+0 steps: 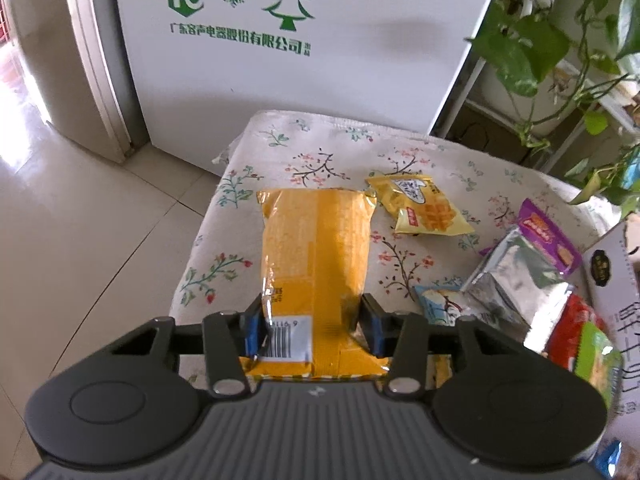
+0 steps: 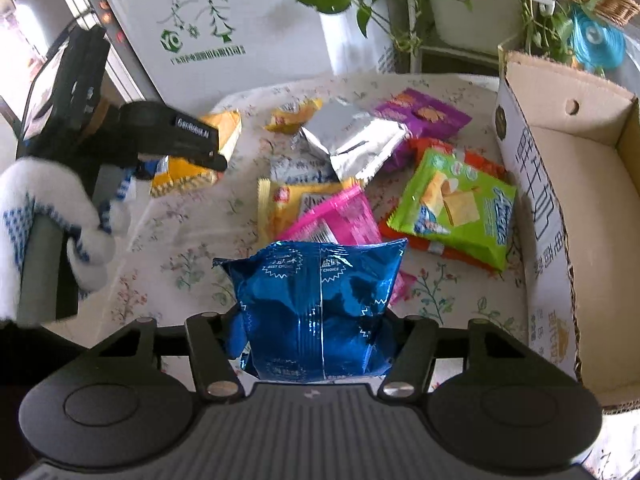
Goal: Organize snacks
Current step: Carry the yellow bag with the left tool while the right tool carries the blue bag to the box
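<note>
Both grippers, left (image 1: 312, 322) and right (image 2: 316, 332), are clamping 2 packets, orange packet (image 1: 316, 248) and blue packet (image 2: 320, 300); you are facing an empty box (image 2: 580, 184), 8 snacks remaining.

Both tongs point steeply downward; the left tongs (image 1: 312, 322) are clamped, blue pads pressed inward, gripped by a hand in a white knitted glove (image 2: 60, 216); the right tongs (image 2: 316, 332) are likewise closed in a grip
</note>
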The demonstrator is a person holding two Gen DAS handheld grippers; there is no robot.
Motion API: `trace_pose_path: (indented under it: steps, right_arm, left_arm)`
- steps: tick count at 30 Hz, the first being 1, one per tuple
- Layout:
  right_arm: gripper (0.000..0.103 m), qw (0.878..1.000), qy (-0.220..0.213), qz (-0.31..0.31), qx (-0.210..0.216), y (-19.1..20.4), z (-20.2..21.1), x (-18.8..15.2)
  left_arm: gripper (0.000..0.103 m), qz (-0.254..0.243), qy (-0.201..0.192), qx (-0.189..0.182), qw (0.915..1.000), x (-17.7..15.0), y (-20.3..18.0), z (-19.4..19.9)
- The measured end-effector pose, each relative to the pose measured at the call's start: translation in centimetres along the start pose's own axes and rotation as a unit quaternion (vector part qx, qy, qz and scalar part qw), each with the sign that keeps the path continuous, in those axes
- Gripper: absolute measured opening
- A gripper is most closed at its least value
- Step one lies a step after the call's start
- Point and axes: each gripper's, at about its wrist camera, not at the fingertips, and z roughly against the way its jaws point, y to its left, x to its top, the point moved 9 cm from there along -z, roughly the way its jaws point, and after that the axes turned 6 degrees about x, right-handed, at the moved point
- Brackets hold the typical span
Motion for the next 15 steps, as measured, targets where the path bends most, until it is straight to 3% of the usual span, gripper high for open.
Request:
trace_pose_path:
  steps: [15]
  right_arm:
    - [0.066, 0.998, -0.055, 0.003, 0.004, 0.5, 2.5, 2.6]
  left_arm:
    - [0.046, 0.004, -0.050, -0.008, 0.9987, -4.0, 1.0, 5.8]
